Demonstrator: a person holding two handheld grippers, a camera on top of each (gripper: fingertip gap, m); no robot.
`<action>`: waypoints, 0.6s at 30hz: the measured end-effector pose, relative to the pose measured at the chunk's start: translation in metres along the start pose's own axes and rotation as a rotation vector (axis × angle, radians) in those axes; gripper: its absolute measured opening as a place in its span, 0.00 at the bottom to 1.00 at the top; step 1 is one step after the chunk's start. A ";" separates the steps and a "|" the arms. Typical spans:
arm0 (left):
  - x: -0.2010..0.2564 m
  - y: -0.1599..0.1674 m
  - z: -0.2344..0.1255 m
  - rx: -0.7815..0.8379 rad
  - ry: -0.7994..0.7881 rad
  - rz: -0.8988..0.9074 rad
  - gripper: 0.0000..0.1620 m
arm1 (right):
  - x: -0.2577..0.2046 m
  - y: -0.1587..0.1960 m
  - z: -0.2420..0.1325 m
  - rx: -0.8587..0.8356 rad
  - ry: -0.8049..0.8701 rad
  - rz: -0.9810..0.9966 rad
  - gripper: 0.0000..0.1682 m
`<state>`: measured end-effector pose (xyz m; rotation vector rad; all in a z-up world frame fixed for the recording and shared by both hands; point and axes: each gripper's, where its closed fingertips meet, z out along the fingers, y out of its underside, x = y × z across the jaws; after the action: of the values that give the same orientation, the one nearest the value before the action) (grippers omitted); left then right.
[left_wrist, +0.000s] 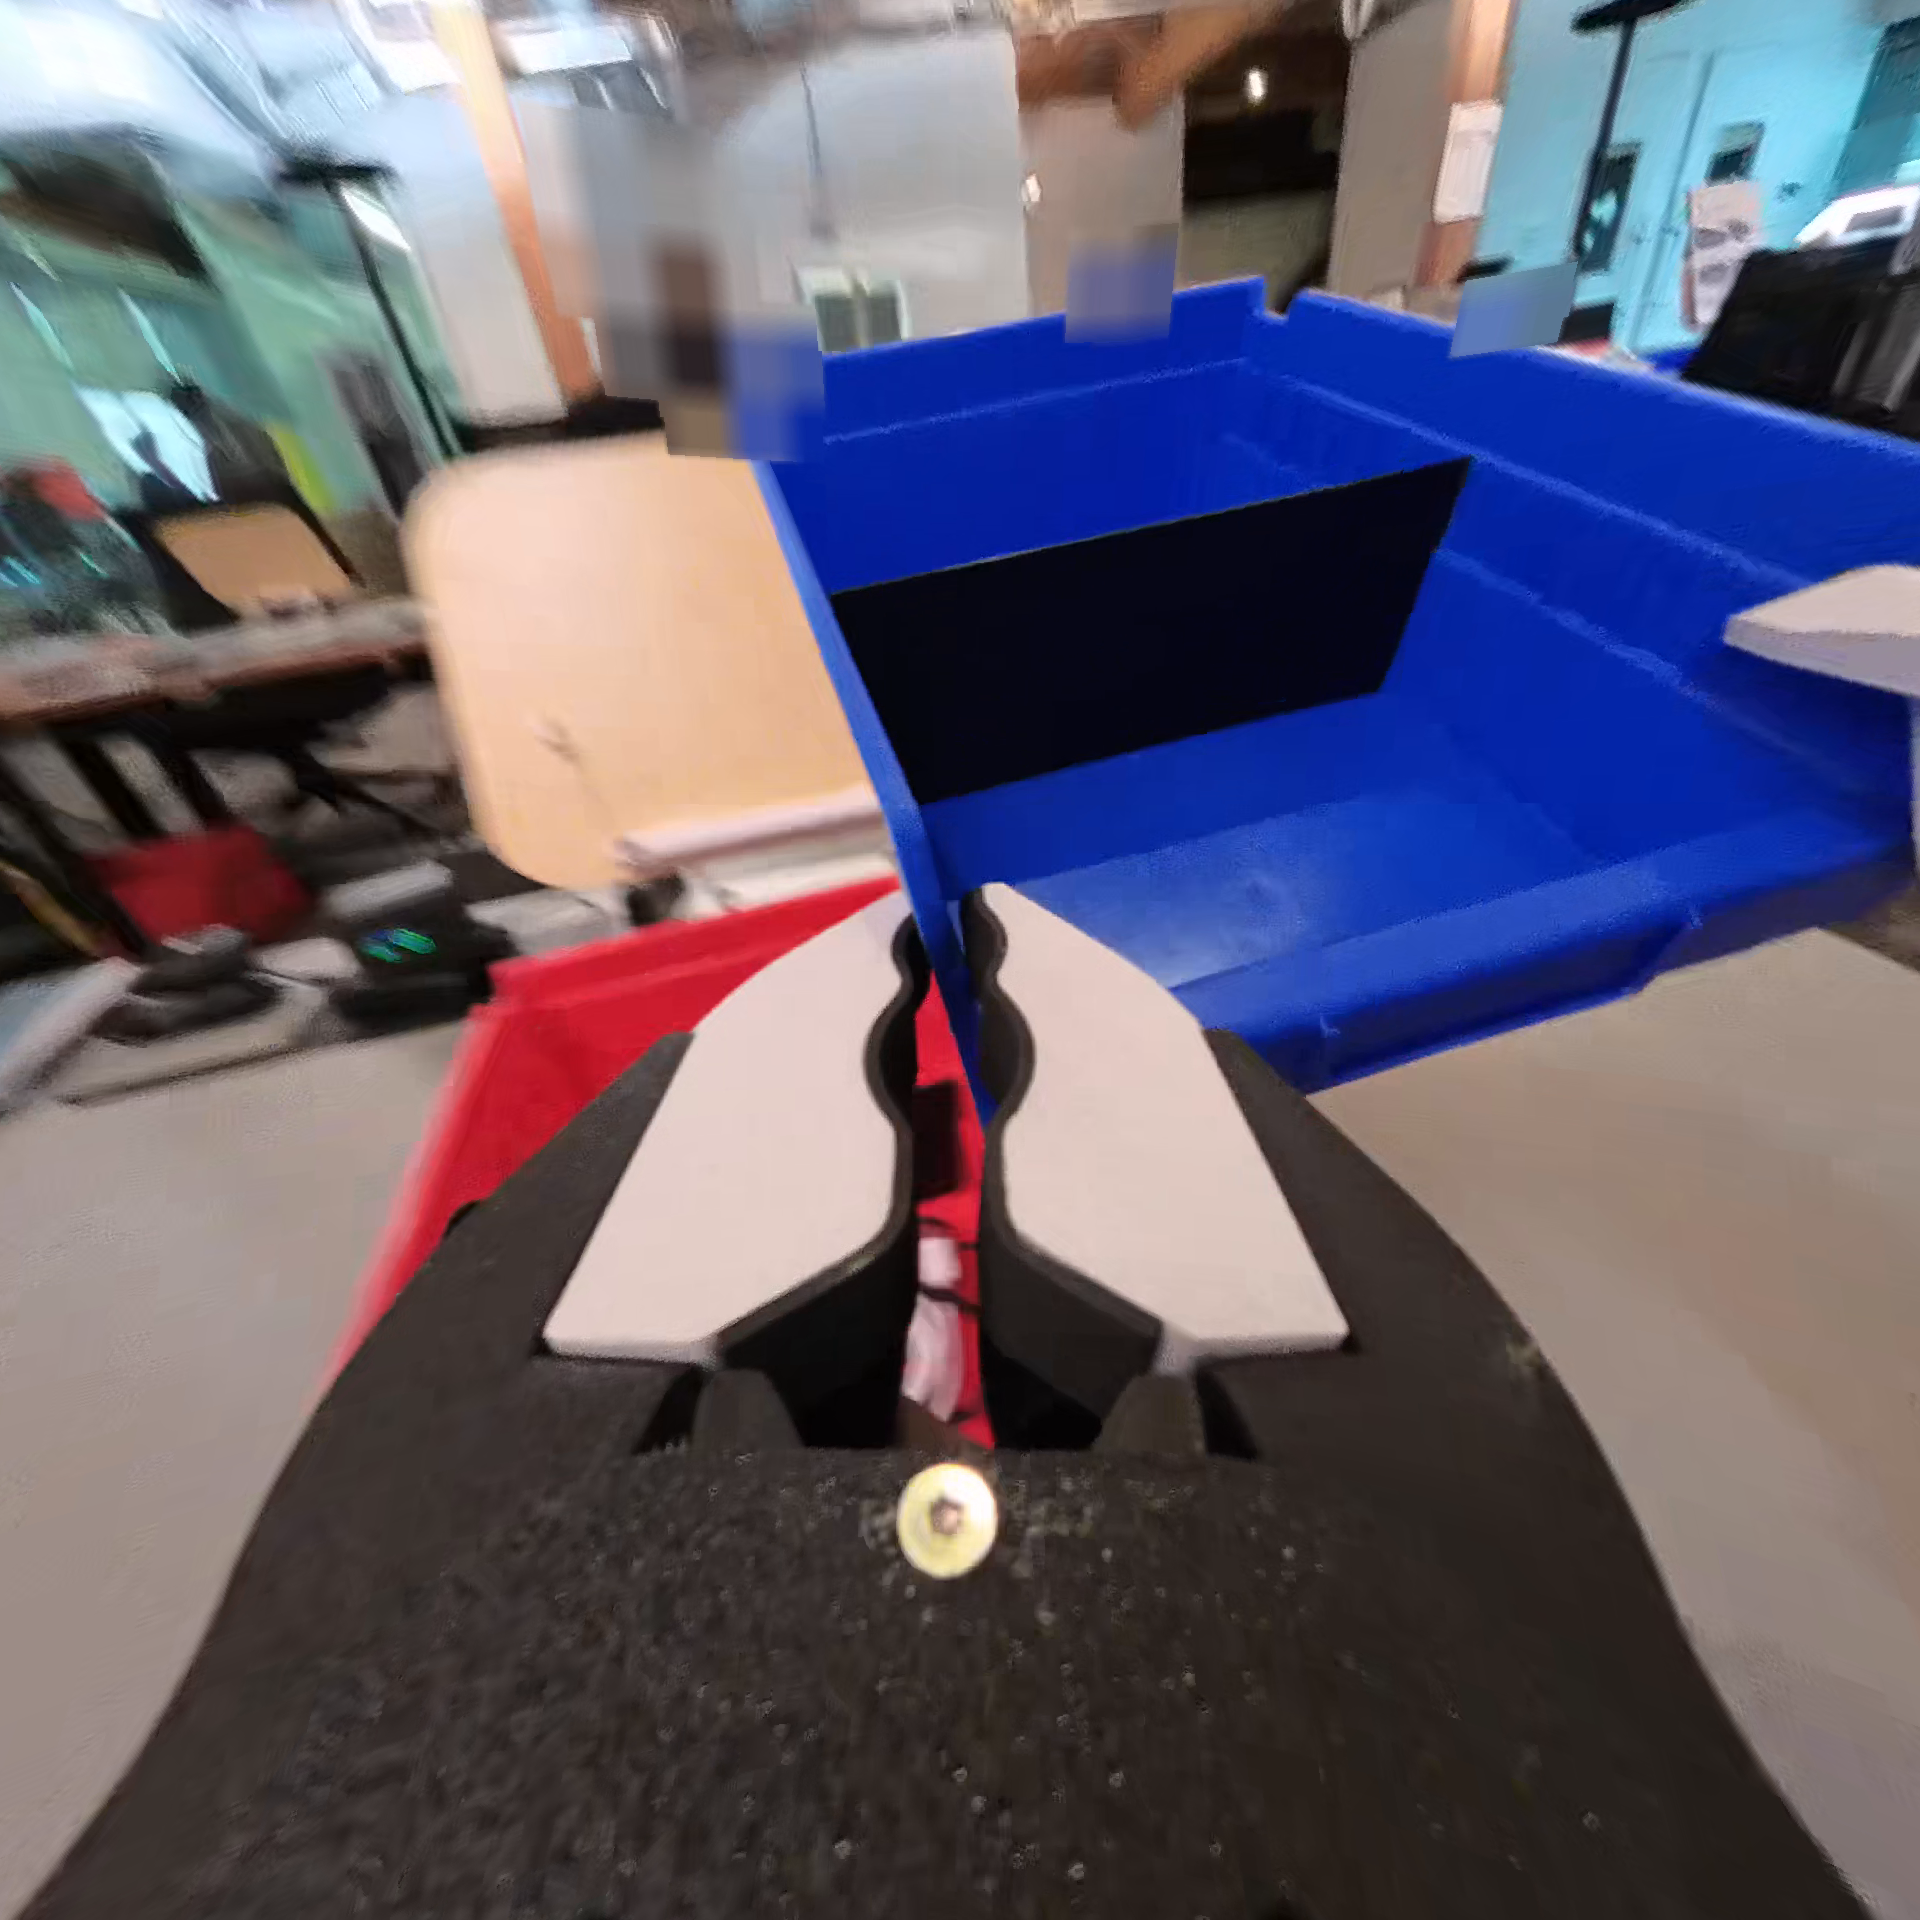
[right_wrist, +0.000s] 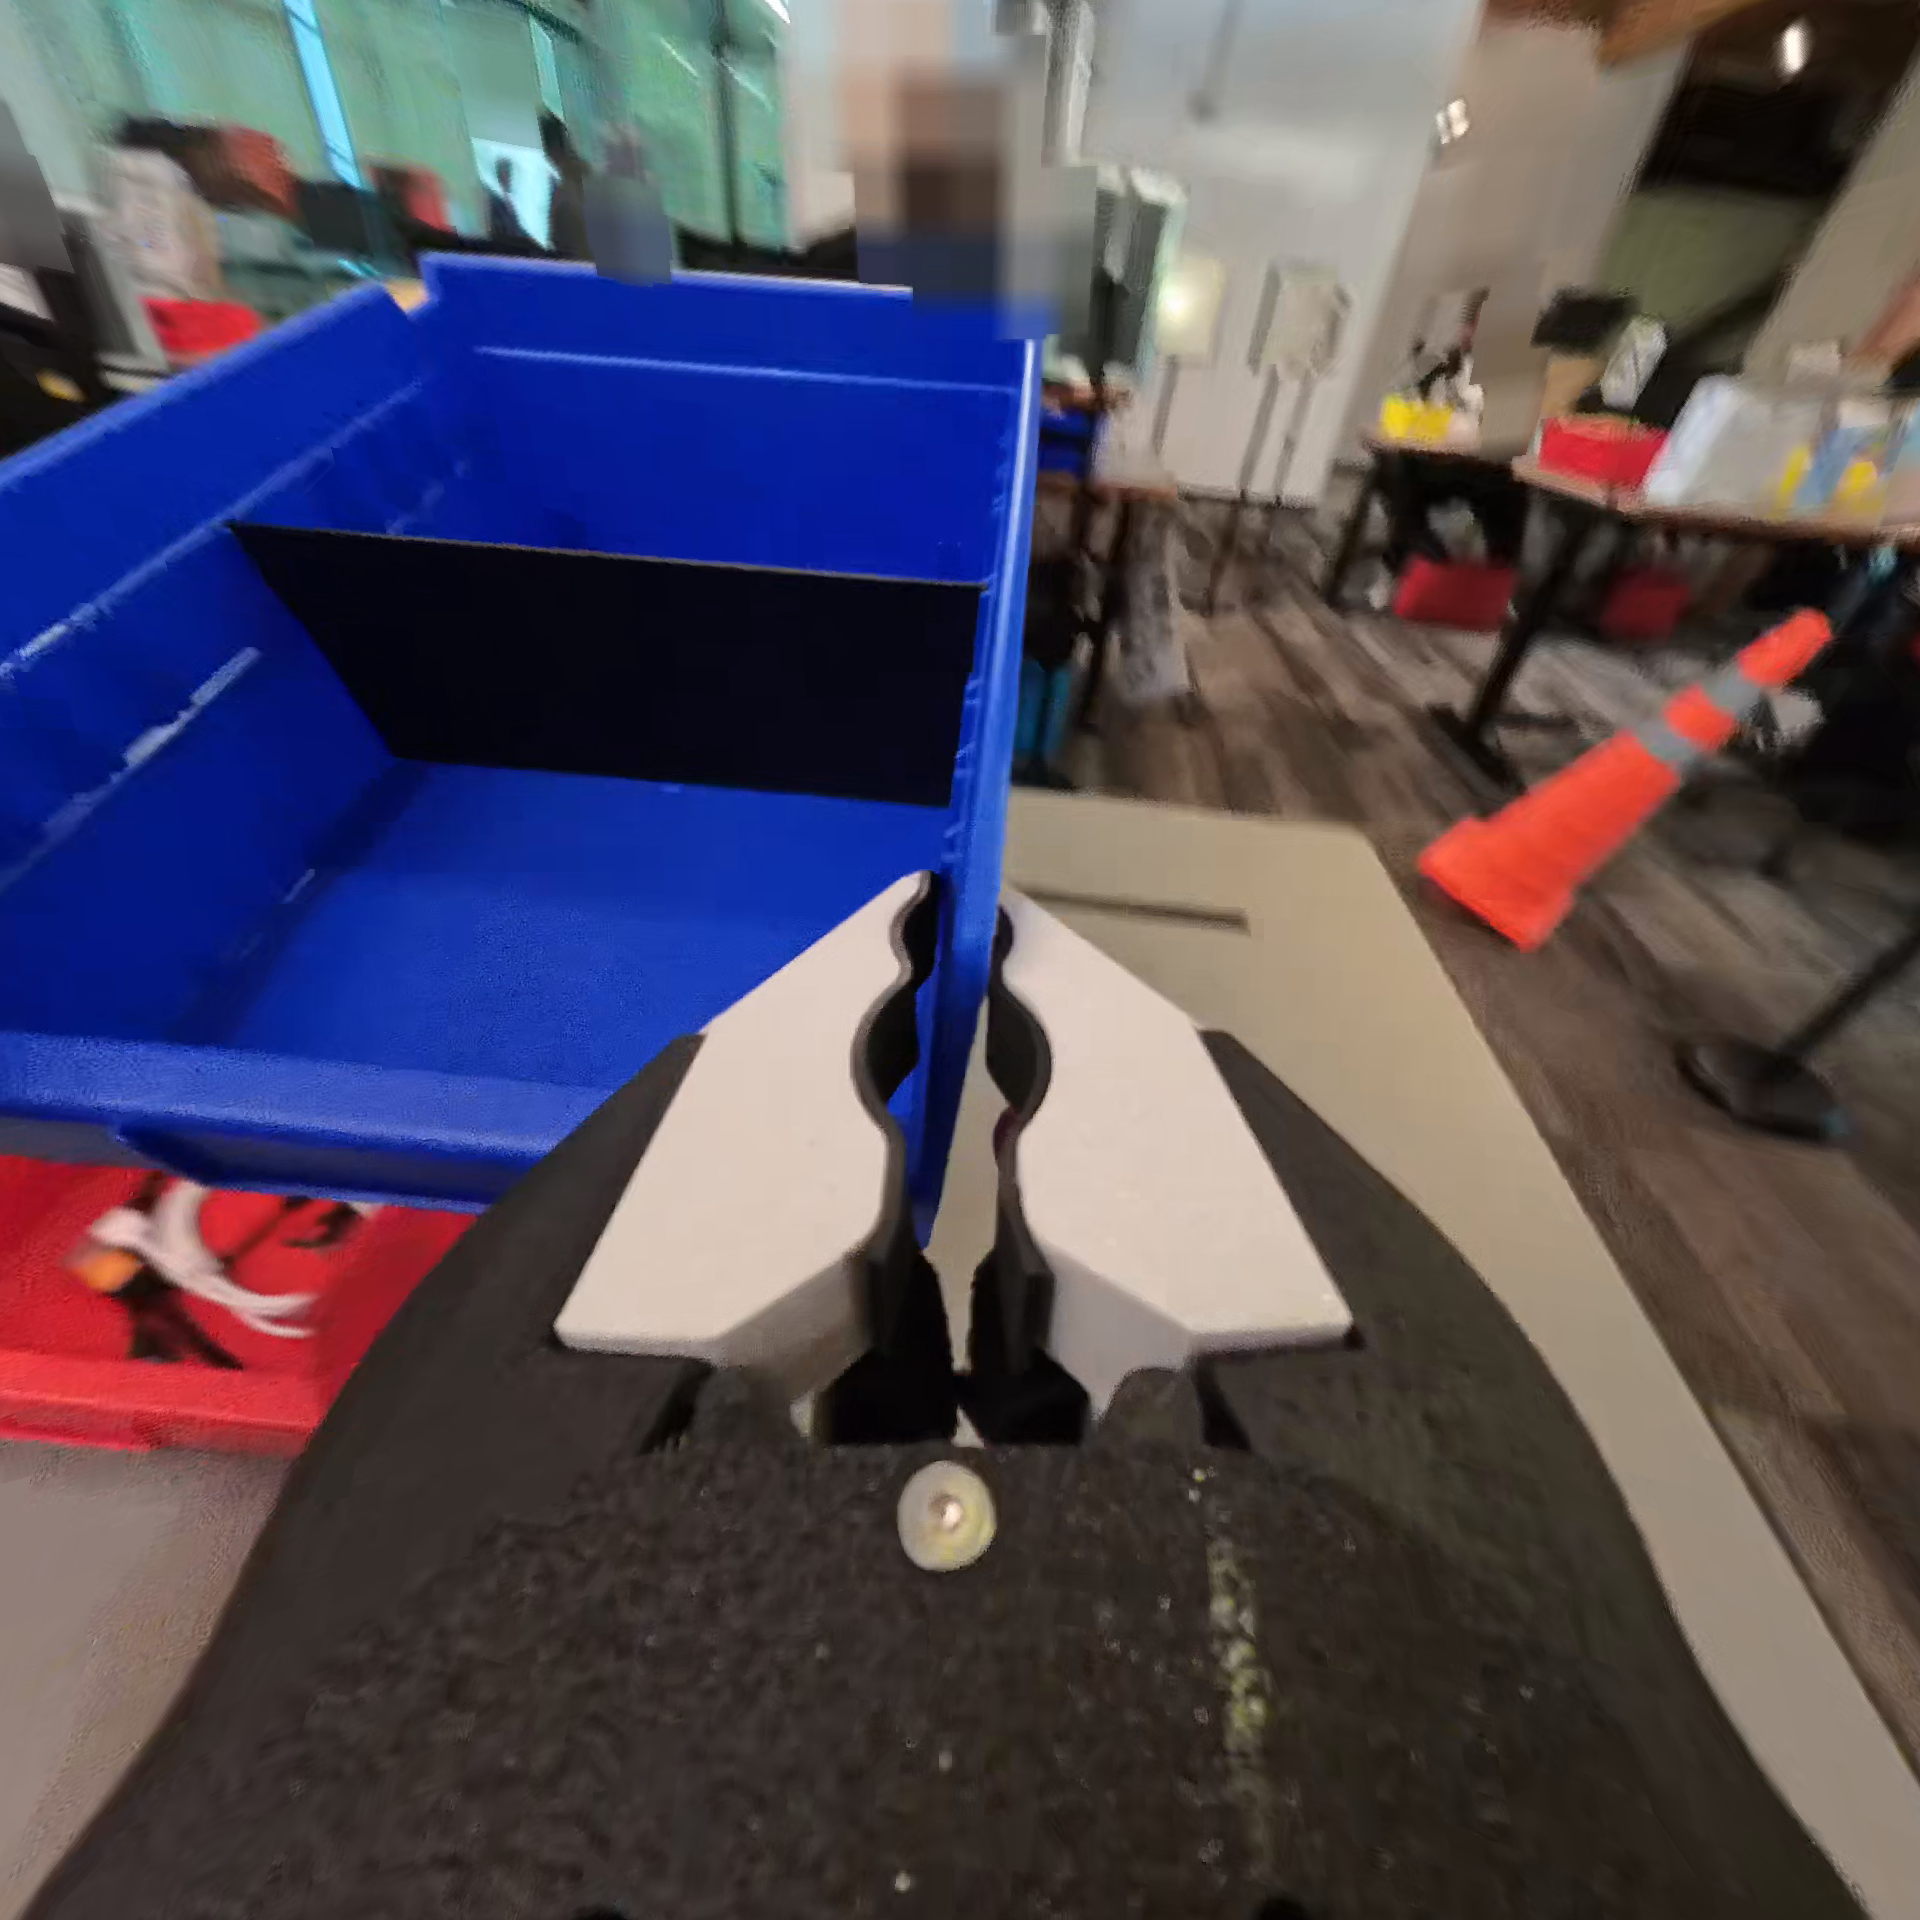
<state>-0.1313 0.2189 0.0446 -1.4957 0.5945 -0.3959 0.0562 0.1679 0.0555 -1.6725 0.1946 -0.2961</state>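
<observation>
Left wrist view puts the left gripper (left_wrist: 951, 925) with its jaws clamped on the left side wall of a blue bin (left_wrist: 1351, 914), the thin wall running up between the grey fingers (left_wrist: 769, 1132). Right wrist view has the right gripper (right_wrist: 966, 914) gripping the opposite, right wall of the blue bin (right_wrist: 520, 935) the same way. The bin is tilted and appears lifted clear of the grey bench (right_wrist: 1299, 1039), near its far right corner. A black divider (right_wrist: 644, 665) crosses the bin's inside. Below it sits a red bin (right_wrist: 156, 1392) holding a red and white item (right_wrist: 197, 1268). Only the right view shows an orange cone (right_wrist: 1600, 800) on the wood floor and tables (right_wrist: 1662, 520) beyond; only the left shows a tan tabletop (left_wrist: 623, 644).
</observation>
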 end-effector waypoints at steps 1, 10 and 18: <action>0.022 0.013 0.019 -0.045 0.021 -0.027 0.03 | 0.024 0.021 0.005 -0.051 0.031 0.028 0.02; 0.157 0.125 0.071 -0.275 0.137 -0.065 0.03 | 0.141 0.167 0.010 -0.263 0.096 0.109 0.02; 0.193 0.151 0.048 -0.412 0.298 -0.124 0.10 | 0.168 0.200 0.014 -0.366 0.273 0.035 0.11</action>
<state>0.0340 0.1521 -0.1303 -1.8903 0.8581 -0.6268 0.2293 0.1064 -0.1303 -1.9831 0.5060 -0.4848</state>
